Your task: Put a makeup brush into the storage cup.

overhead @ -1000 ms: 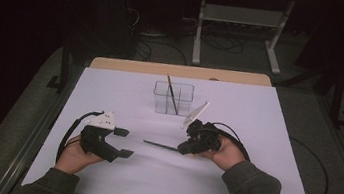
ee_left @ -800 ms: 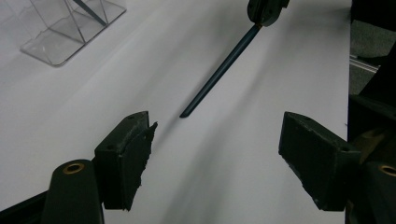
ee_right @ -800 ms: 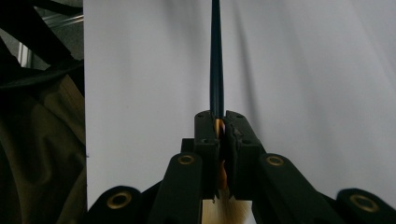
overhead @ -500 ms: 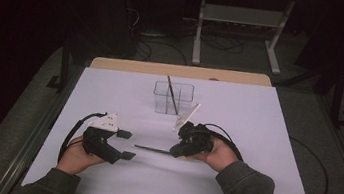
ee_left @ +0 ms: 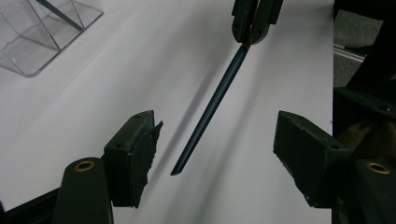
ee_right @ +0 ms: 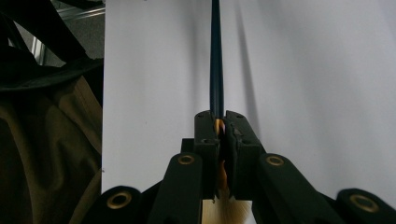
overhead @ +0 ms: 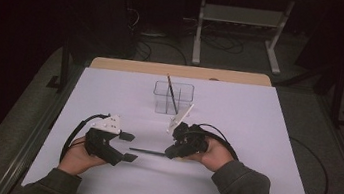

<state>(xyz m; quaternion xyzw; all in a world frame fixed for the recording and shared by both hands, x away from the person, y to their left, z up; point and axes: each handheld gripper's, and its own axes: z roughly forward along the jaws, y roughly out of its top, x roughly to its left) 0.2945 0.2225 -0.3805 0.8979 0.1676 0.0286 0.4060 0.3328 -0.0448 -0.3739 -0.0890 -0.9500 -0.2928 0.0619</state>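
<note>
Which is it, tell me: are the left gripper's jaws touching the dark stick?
Apart. In the left gripper view, the dark stick lies between the left gripper's open jaws with white table on both sides.

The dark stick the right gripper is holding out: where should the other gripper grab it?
Probably the bare dark shaft of the stick, near its free tip. The right gripper is shut on the far end, and the left gripper already has its open jaws either side, so it can close straight in.
</note>
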